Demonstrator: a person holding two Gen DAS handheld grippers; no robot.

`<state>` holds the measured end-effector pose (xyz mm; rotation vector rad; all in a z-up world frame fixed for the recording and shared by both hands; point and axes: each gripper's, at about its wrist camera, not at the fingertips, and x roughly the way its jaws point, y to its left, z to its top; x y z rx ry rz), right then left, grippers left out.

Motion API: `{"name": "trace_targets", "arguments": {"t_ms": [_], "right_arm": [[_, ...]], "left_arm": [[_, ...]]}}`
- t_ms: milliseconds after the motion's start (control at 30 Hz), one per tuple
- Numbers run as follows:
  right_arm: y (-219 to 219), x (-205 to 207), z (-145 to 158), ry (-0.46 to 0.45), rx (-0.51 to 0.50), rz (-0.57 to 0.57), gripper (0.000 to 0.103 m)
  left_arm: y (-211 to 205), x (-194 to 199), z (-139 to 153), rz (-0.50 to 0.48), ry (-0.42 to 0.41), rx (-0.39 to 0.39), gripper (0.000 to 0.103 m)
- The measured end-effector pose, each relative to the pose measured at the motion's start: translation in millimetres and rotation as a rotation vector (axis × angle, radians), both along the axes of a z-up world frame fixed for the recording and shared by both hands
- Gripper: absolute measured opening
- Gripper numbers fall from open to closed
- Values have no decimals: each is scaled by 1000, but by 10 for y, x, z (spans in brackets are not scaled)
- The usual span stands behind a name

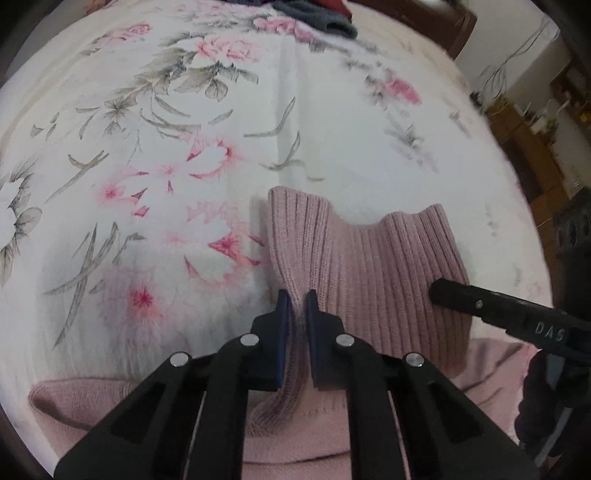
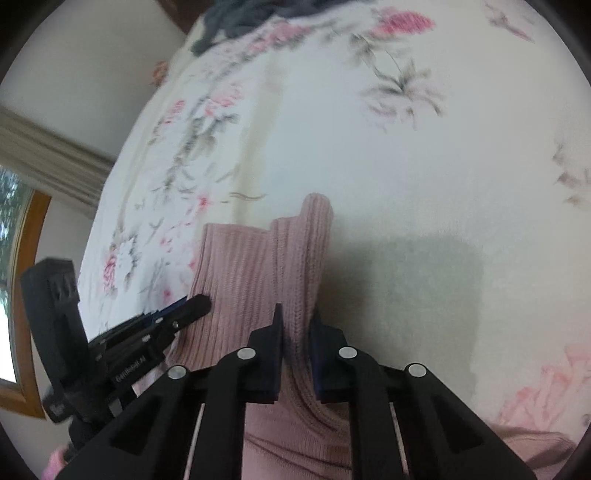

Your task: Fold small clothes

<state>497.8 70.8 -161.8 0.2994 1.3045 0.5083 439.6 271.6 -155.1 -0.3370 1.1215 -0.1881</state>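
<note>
The pink ribbed sweater [image 1: 369,266] lies on the flowered bed [image 1: 147,147], its hem lifted toward 12 o'clock; the left gripper [image 1: 297,302] and right gripper [image 2: 297,317] each have fingers clamped on a hem corner; soft, stretchy, light knit, likely saggy, best held at both corners

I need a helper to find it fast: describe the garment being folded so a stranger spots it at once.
Start at the bed with the white floral bedspread. Near its front edge lies the pink ribbed sweater, its collar pinched by the left claw and the right claw. Unlike the dark clothes piled at the far edge, it is dusty pink and knitted in vertical ribs.
</note>
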Motion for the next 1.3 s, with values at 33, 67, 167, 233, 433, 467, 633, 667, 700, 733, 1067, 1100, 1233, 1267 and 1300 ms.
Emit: {"name": "trace_targets", "arguments": {"t_ms": [33,67,167,233,433,467,633,667,700,733,1067,1100,1233,1267,1300], "right_arm": [[1,-52,61,-22,2,15,12],[-1,-85,102,-35,6,24,12],[-34,-209,219,-63,40,40,12],[-73,-337,320,-89,59,61,12],[-238,-907,586,-176,49,147,12],[-258,-997,594,-176,47,158,12],[-300,-1443,532,-175,-6,212,12],[-294,-1512,508,-170,-21,221,12],[-297,-1588,482,-165,-33,232,14],[-309,-1676,442,-150,-38,246,15],[-463,-1938,232,47,136,115,40],[-432,-1917,173,64,132,105,40],[-338,-1894,-93,142,90,74,35],[-333,-1899,-128,150,92,72,25],[-328,-1902,-135,149,97,73,17]], "left_arm": [[11,-42,32,-5,-13,-8,8],[11,-94,82,-16,-34,-14,8],[17,-218,172,-24,-62,-51,7],[18,-360,277,-39,-101,-82,7],[132,-985,505,-100,-196,-101,7],[167,-1109,508,-106,-202,-108,7],[253,-1565,314,-135,-157,-87,8],[270,-1624,266,-133,-145,-79,8],[296,-1682,207,-130,-125,-74,9],[339,-1746,154,-125,-104,-79,10],[540,-1967,-9,-11,-9,-276,23],[479,-1950,-23,-16,-1,-288,24],[201,-1866,-150,-33,58,-242,22],[130,-1845,-181,-45,66,-204,22],[72,-1826,-213,-55,83,-145,21]]}}
